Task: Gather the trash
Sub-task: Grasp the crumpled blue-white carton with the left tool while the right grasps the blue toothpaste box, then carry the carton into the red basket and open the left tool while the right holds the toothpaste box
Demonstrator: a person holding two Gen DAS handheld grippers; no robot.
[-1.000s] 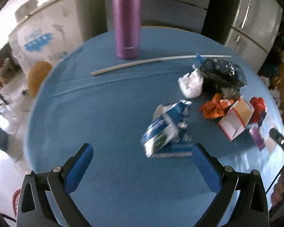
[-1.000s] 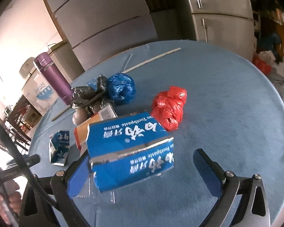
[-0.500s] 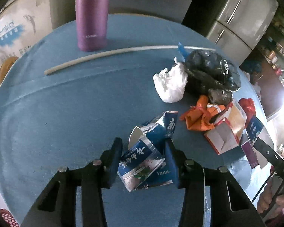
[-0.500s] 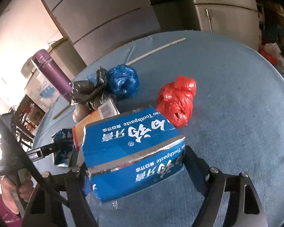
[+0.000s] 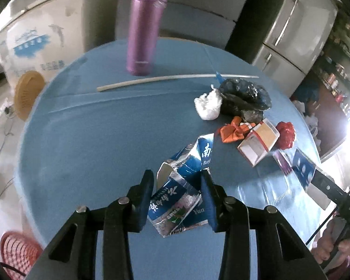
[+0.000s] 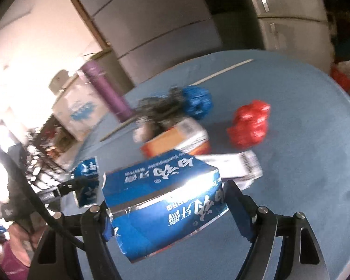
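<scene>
1. Round table (image 5: 86,140) with a blue cloth, in a kitchen-like room; grey cabinets behind. A purple flask (image 5: 143,25) and a long white stick (image 5: 175,79) sit at the far side.
2. Left gripper (image 5: 177,198): jaws closing on a crumpled blue carton (image 5: 175,200), pads pressing both sides. The carton looks pinched just above the cloth.
3. Right gripper (image 6: 165,210): jaws set wide and clamped on a blue toothpaste box (image 6: 163,196); the box looks to be off the table, though this view is blurred.
4. Step in hand, as I read it: carry both pieces away. Keep both grips firm, raise straight up before swinging out, and keep clear of the other hand's gripper, which is near.
5. Carton: torn, flattened, foil lining showing, floppy, so it may slip. Toothpaste box: dented, one edge ripped open, silver inside.
6. Still on the table: red bag (image 6: 249,123), black bag (image 5: 245,95), white wad (image 5: 207,105), orange scrap (image 5: 233,131), orange-white box (image 5: 259,142).
</scene>
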